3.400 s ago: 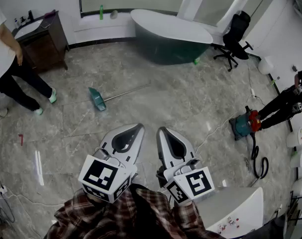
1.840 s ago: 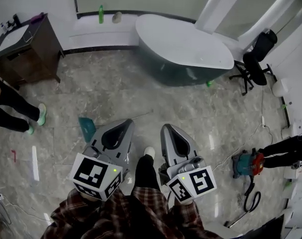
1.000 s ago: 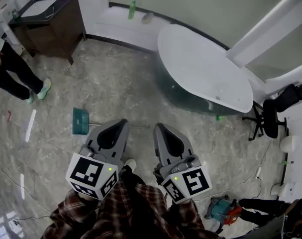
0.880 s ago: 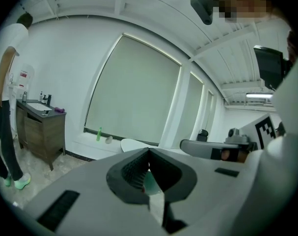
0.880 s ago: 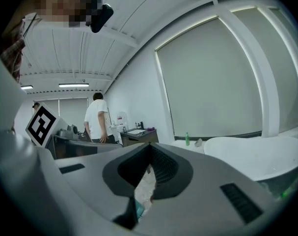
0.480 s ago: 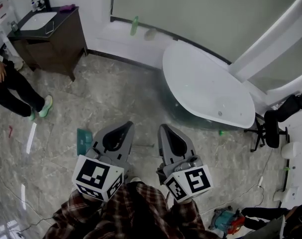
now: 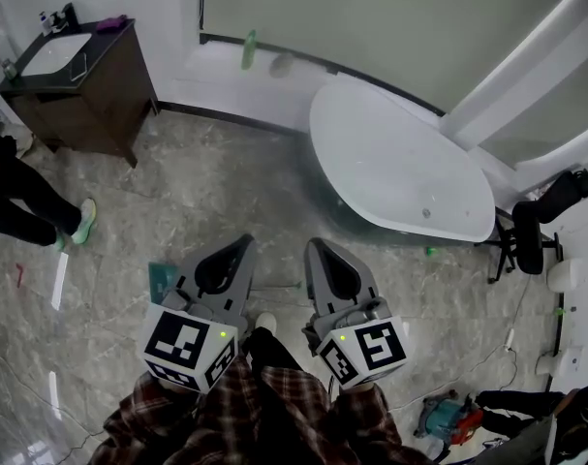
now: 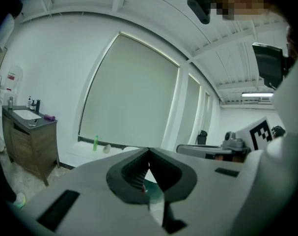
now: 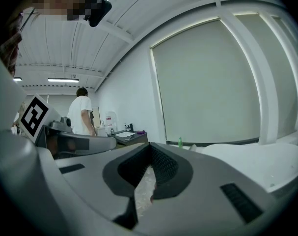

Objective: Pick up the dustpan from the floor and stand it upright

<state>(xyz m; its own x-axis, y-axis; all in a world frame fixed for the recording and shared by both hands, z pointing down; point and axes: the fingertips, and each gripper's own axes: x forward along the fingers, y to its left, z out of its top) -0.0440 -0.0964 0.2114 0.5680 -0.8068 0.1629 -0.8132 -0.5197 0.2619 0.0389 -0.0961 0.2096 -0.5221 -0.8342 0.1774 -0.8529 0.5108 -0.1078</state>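
The teal plastic dustpan [image 7: 158, 279] is seen lying on the glossy grey veined stone floor [image 7: 226, 187], partly hidden just beside the left tool [image 7: 243, 243], its thin handle [image 7: 280, 286] reaching across between the two tools. The left tool and the right tool [image 7: 313, 247], grey wedge-shaped shells lined with ribbed black pads [image 8: 134, 171], are pressed closed on nothing, and black-and-white square markers [image 7: 189, 345] are carried on their cubes [image 7: 369, 349].
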